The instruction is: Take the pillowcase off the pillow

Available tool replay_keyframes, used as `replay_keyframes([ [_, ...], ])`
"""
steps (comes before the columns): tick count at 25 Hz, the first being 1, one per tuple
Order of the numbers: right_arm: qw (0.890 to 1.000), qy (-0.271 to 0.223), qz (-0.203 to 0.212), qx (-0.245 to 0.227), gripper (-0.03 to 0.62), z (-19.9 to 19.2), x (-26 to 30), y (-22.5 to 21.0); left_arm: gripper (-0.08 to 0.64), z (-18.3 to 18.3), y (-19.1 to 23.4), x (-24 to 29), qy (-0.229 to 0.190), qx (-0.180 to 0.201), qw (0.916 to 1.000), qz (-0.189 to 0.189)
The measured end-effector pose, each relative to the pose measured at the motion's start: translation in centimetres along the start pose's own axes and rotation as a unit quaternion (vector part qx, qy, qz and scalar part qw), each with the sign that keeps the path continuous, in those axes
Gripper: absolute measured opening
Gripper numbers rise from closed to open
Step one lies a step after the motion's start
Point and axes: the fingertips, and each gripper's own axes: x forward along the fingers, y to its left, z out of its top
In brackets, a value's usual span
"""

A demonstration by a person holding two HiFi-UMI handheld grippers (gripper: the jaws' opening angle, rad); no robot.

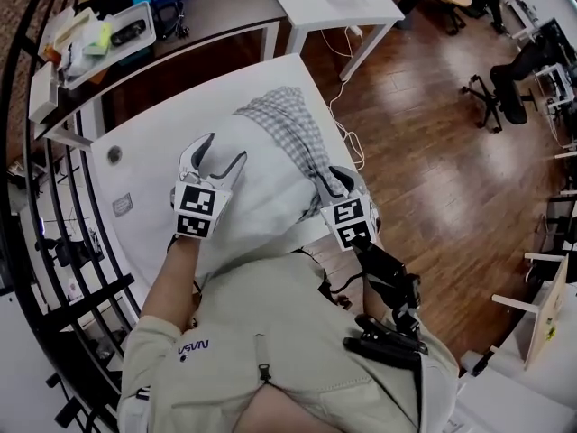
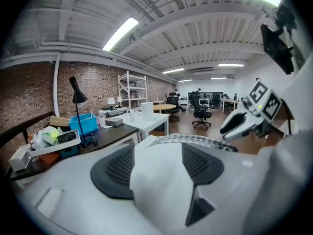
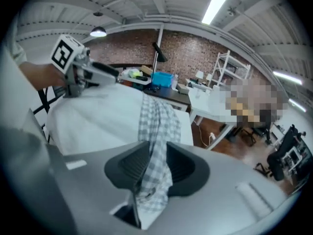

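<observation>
Head view: the white pillow (image 1: 261,183) lies on the table (image 1: 135,152), its long side pointing away from both tools. The checked pillowcase (image 1: 288,120) bunches at its far end.

Left gripper view: the left gripper (image 2: 156,165) is spread wide, with the pillow between its jaws.

Right gripper view: the right gripper (image 3: 155,163) is half spread, and the pillowcase lies loose between its jaws.

I think the best way is to pinch the pillowcase tight, then pull straight along the pillow.

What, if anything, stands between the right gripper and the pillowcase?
Nothing visible does. The checked pillowcase runs between the right gripper's jaws, trailing along the white pillow from its far end.
</observation>
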Motion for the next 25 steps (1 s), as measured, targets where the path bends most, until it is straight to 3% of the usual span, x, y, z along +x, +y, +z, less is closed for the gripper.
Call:
replay_keyframes([
  [5, 0.995, -0.09, 0.023, 0.042, 0.11, 6.5, 1.6, -1.9, 0.273, -4.5, -0.4, 3.2, 0.1, -0.009, 0.9946, -0.026],
  [9, 0.993, -0.105, 0.047, 0.016, 0.157, 10.7, 5.8, -1.8, 0.086, -7.4, -4.2, 2.9, 0.155, 0.02, 0.9852, -0.071],
  [12, 0.995, -0.072, 0.067, -0.014, 0.204, 11.9, 10.0, -0.9, 0.039, -8.1, -6.3, 1.6, 0.144, 0.028, 0.9859, -0.08],
  [15, 0.994, -0.017, 0.072, -0.084, 0.198, 11.1, 13.3, 1.2, 0.034, -7.9, -7.8, -0.1, 0.121, 0.029, 0.988, -0.091],
  [17, 0.99, 0.003, 0.046, -0.133, 0.035, 10.9, 14.3, 1.6, 0.031, -6.9, -8.1, -1.3, 0.105, 0.04, 0.9898, -0.088],
  [18, 0.989, 0.003, 0.026, -0.145, 0.027, 11.1, 14.5, 1.2, 0.029, -6.4, -8.1, -2.0, 0.095, 0.043, 0.9909, -0.086],
  [21, 0.991, -0.015, -0.026, -0.132, 0.024, 12.5, 14.3, -1.8, 0.025, -4.8, -7.7, -4.4, 0.055, 0.022, 0.9944, -0.087],
  [25, 0.993, -0.007, -0.092, -0.074, 0.023, 11.5, 14.6, -7.6, 0.023, -3.1, -6.4, -7.9, 0.012, -0.019, 0.9956, -0.091],
])
